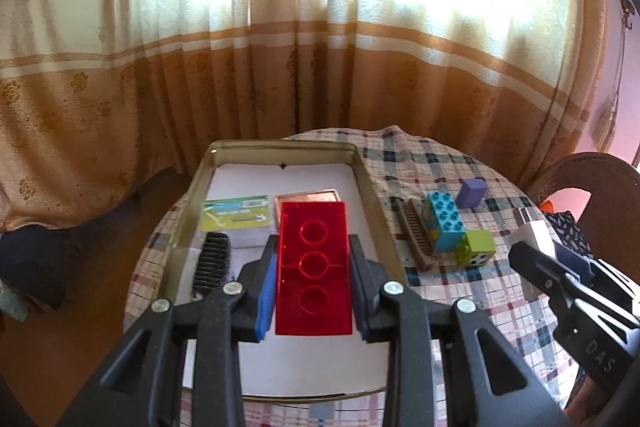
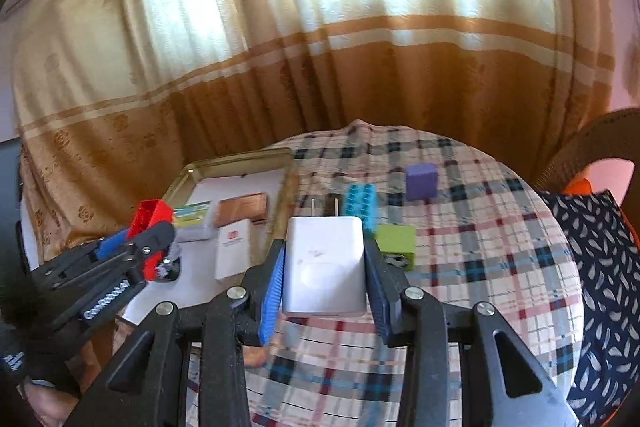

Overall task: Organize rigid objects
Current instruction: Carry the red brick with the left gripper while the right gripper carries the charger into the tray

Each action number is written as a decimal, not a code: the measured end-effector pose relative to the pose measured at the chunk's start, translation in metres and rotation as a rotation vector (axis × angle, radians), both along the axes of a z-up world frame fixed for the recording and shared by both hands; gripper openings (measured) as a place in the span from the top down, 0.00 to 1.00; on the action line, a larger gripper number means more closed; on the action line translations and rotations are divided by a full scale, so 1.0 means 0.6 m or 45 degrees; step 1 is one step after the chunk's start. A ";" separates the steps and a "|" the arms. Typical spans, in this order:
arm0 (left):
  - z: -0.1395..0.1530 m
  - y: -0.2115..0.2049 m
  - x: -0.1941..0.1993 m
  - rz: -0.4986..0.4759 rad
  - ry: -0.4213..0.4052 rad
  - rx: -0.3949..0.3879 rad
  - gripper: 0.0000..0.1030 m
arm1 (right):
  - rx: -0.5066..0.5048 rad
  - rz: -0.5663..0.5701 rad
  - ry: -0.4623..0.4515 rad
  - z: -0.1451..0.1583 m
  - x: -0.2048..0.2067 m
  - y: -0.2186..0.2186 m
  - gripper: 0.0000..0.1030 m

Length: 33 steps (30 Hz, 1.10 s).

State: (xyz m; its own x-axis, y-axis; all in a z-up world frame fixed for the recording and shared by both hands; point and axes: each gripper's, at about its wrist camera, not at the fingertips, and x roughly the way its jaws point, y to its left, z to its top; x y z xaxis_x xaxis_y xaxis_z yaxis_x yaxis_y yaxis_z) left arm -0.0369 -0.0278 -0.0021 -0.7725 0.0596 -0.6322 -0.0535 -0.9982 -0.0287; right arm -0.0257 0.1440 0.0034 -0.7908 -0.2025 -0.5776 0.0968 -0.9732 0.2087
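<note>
My left gripper [image 1: 313,253] is shut on a clear red rectangular block [image 1: 314,267] and holds it above the gold metal tray [image 1: 374,203]. In the tray lie a green card [image 1: 235,215], a copper-coloured plate [image 1: 308,195] and a black comb [image 1: 211,263]. My right gripper [image 2: 325,255] is shut on a white plug charger [image 2: 324,263], prongs pointing away, above the plaid tablecloth [image 2: 480,259]. On the cloth sit a blue studded brick [image 1: 445,223], a green cube with a football print [image 1: 478,247], a purple block [image 1: 472,193] and a brown comb [image 1: 414,231].
The round table stands in front of a beige and brown curtain [image 1: 280,67]. A wicker chair [image 2: 600,143] with a dark patterned cushion [image 2: 592,267] is at the right. A white box [image 2: 234,247] lies in the tray. The left gripper with the red block [image 2: 152,219] shows at left.
</note>
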 end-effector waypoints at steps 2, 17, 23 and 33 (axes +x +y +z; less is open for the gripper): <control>0.001 -0.007 -0.001 0.010 0.003 -0.002 0.71 | 0.005 0.027 0.009 0.004 -0.002 -0.015 0.61; -0.001 -0.054 -0.022 0.115 0.015 -0.059 0.71 | 0.036 0.125 0.075 0.029 -0.022 -0.083 0.61; 0.002 -0.080 -0.031 0.168 0.018 -0.063 0.71 | 0.044 0.126 0.088 0.032 -0.042 -0.092 0.61; -0.004 -0.082 -0.077 0.195 -0.015 -0.100 0.71 | 0.056 0.123 0.061 0.023 -0.110 -0.110 0.61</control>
